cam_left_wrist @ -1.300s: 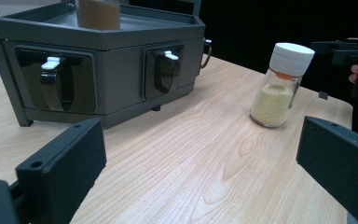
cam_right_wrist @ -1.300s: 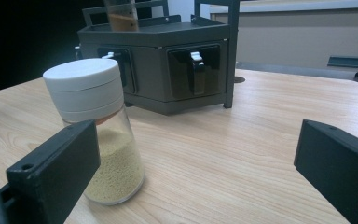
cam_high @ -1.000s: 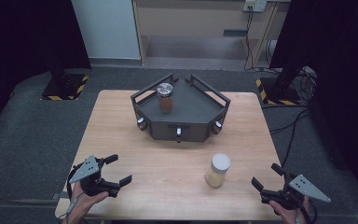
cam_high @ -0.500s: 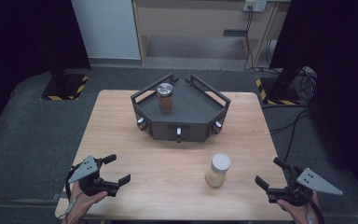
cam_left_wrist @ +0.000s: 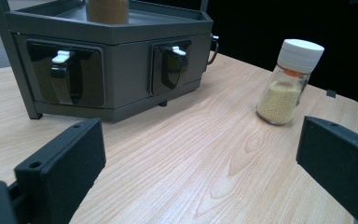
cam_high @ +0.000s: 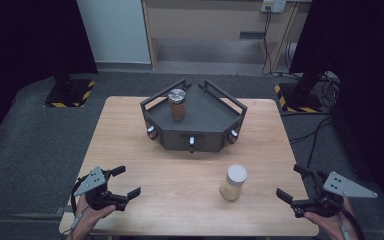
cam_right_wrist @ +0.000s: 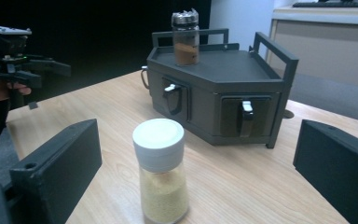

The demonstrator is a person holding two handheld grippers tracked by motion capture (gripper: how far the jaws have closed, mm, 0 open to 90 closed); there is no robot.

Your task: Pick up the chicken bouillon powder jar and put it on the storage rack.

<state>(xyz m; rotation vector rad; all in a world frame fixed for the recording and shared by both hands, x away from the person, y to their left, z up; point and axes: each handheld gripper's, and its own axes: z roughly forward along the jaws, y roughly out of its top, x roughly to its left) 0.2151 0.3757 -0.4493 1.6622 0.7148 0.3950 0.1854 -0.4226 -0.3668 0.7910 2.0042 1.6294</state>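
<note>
Starting at the left: the left gripper (cam_high: pixel 121 183) hovers over the near-left corner of the wooden table (cam_high: pixel 130 150), held in one hand (cam_high: pixel 87 212), its two black jaws spread wide with nothing between them. In the left gripper view those jaws frame bare wood, with the rack ahead to the left and a jar off to the right.

Moving to the centre: one dark grey spice rack (cam_high: pixel 200 125) sits at the far middle of the table, with three hooks showing along its front faces in the high view. On its top stands one jar of brown spice (cam_high: pixel 177 105) with a silver cap, upright.

Further right: one white-capped jar of yellow grains (cam_high: pixel 233 182) stands upright on the table, in front of the rack and well apart from it. That makes two jars in all.

At the far right: the right gripper (cam_high: pixel 295 183) hangs just off the table's near-right edge, jaws also spread wide and empty. In the right gripper view, the yellow jar stands between the two jaws but ahead of them, untouched.
</note>
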